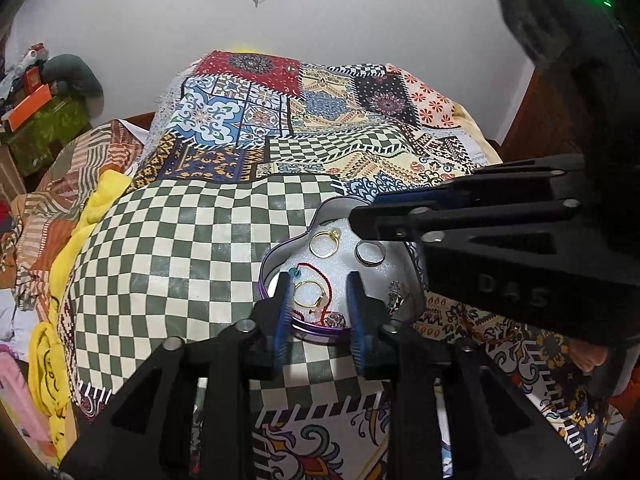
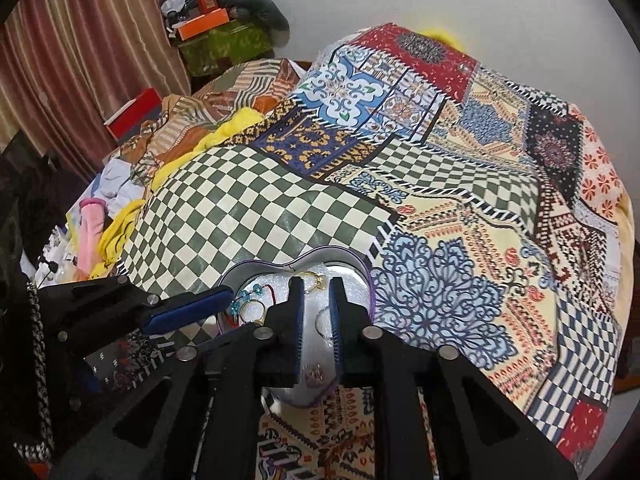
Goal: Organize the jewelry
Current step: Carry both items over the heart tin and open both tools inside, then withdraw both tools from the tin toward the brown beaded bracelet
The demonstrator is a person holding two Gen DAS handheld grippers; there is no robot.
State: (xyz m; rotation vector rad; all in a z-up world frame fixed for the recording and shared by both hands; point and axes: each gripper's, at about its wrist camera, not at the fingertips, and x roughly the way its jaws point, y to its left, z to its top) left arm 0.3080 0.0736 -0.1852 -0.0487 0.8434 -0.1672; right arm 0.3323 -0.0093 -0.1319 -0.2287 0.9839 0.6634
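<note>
A heart-shaped tin (image 1: 280, 250) (image 2: 256, 270) with a purple rim and white foam lining lies on the patterned bedspread. It holds a gold ring (image 1: 325, 242), a silver band (image 1: 370, 253), a second gold ring (image 1: 310, 293), a red cord bracelet with teal beads (image 1: 320, 270) (image 2: 246, 293) and sparkly earrings (image 1: 396, 294). My left gripper (image 1: 319, 280) hovers open over the tin's near part, fingers either side of the second gold ring. My right gripper (image 2: 317, 285) is open over the tin with nothing between its fingers; it reaches in from the right in the left wrist view (image 1: 400, 210).
The bedspread (image 2: 440, 184) covers the bed up to the white wall. Crumpled clothes and a yellow cloth (image 1: 96, 208) lie at the left edge. A green box with an orange box (image 2: 204, 26) stands far left by a curtain (image 2: 80, 60).
</note>
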